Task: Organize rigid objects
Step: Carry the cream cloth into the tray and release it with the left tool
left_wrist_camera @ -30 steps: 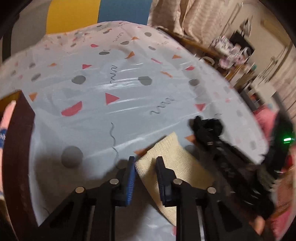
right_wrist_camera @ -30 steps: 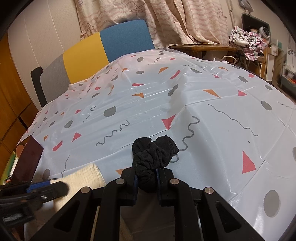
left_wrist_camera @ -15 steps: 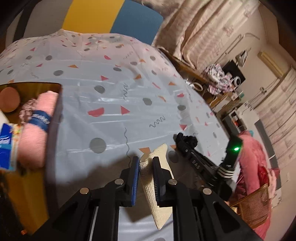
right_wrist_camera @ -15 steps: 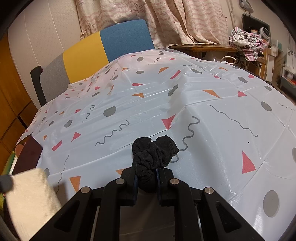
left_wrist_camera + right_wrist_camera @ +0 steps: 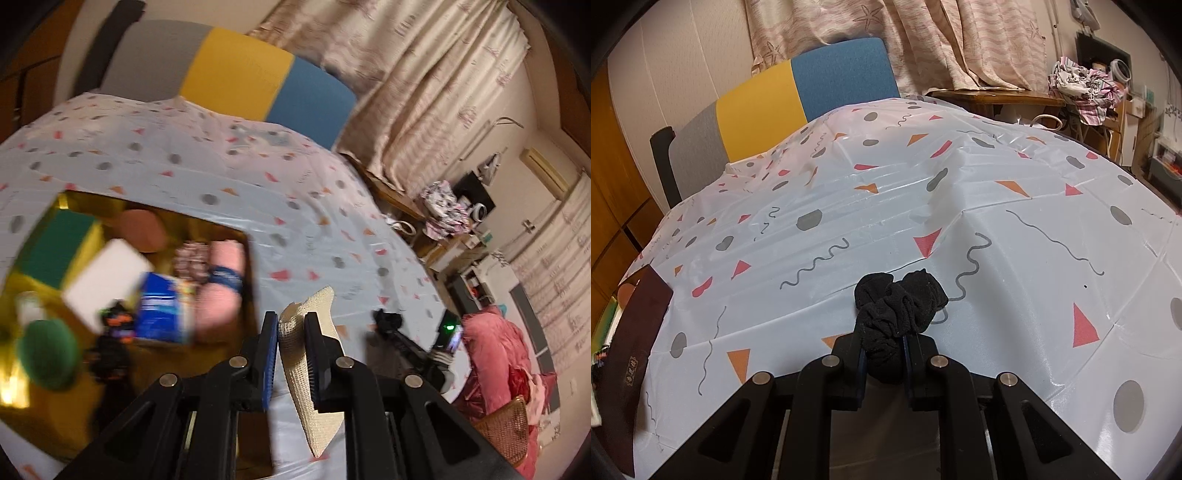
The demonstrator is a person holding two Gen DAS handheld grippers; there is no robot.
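Cream waffle-knit cloth (image 5: 314, 373) hangs pinched in the left gripper (image 5: 291, 354) beside the gold-lined box (image 5: 243, 354); a clear gap inside should be found before release. Right gripper (image 5: 882, 354) clamps a black sock (image 5: 897, 314) over the table.

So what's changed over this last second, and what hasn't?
The left gripper closed on the cream cloth, lifted it off the table and swung it toward the gold box of items. The right gripper stayed put, clamped on the black cloth.
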